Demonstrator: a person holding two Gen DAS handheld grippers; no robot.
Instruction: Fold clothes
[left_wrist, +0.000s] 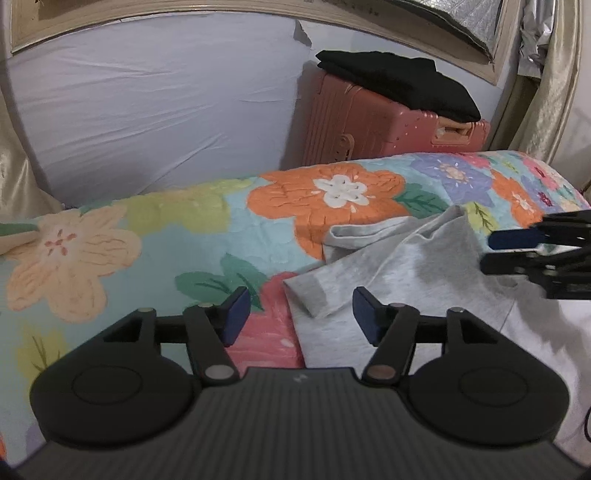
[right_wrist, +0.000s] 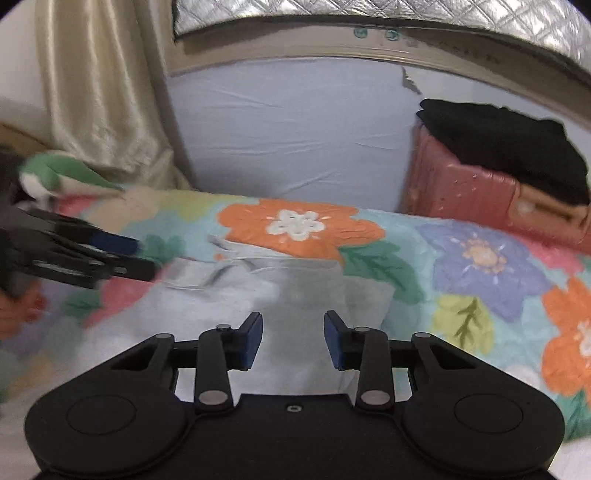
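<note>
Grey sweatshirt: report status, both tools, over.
Left tool open, over sleeve cuff. Right tool open, above grey sweatshirt. Sweatshirt rumpled on floral quilt, unfolded. Nothing in the way.

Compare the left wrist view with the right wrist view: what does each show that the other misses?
Only the left wrist view shows the grey garment's sleeve cuff sharply, plus the right gripper entering from the side.
Only the right wrist view shows the left gripper from the side, blurred, and the green and white fabric near the curtain.
Both show the grey garment on the floral quilt, the pink suitcase topped by folded black clothing, and both grippers open, holding nothing.
</note>
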